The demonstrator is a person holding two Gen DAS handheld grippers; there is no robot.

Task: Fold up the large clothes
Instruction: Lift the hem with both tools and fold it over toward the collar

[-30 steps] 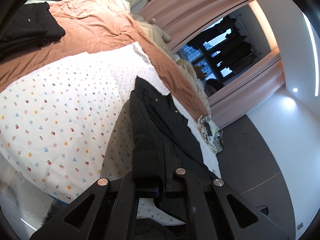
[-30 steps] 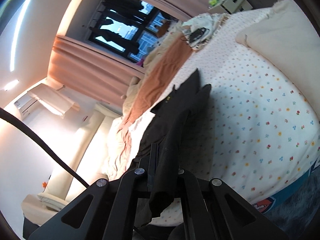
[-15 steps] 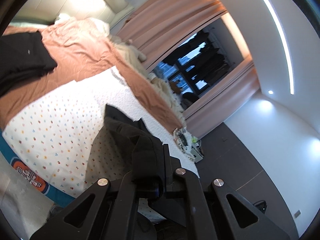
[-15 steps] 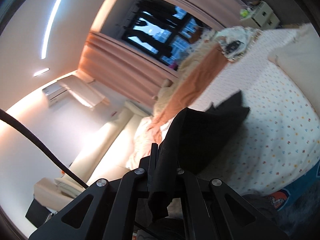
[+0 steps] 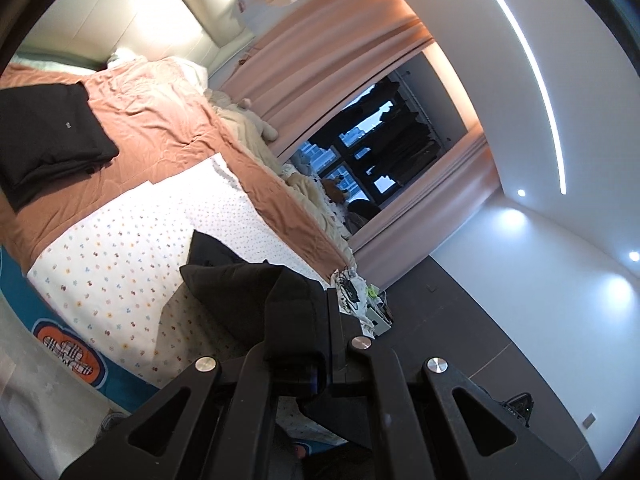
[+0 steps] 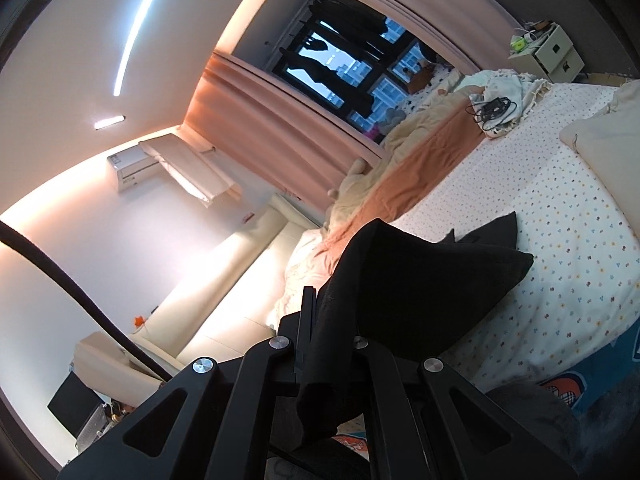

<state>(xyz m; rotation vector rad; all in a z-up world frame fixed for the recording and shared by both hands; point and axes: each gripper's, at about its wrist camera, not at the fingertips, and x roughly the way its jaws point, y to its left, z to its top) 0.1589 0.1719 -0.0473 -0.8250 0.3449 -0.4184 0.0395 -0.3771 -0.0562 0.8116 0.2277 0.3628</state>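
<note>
The left hand-held gripper (image 5: 320,344) pinches an edge of the large black fabric garment (image 5: 248,292), lifted above the white flower-dotted bed sheet (image 5: 120,264), its far end trailing on the bed. The right hand-held gripper (image 6: 326,340) pinches another edge (image 6: 420,280) of it likewise. This looks like the carry-over stage of a fold; next, both edges should travel together across and be laid evenly onto the trailing part.

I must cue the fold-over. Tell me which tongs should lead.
Neither clearly: the left tongs and right tongs both pinch the black garment, lifted off the dotted sheet. Move them together.
</note>
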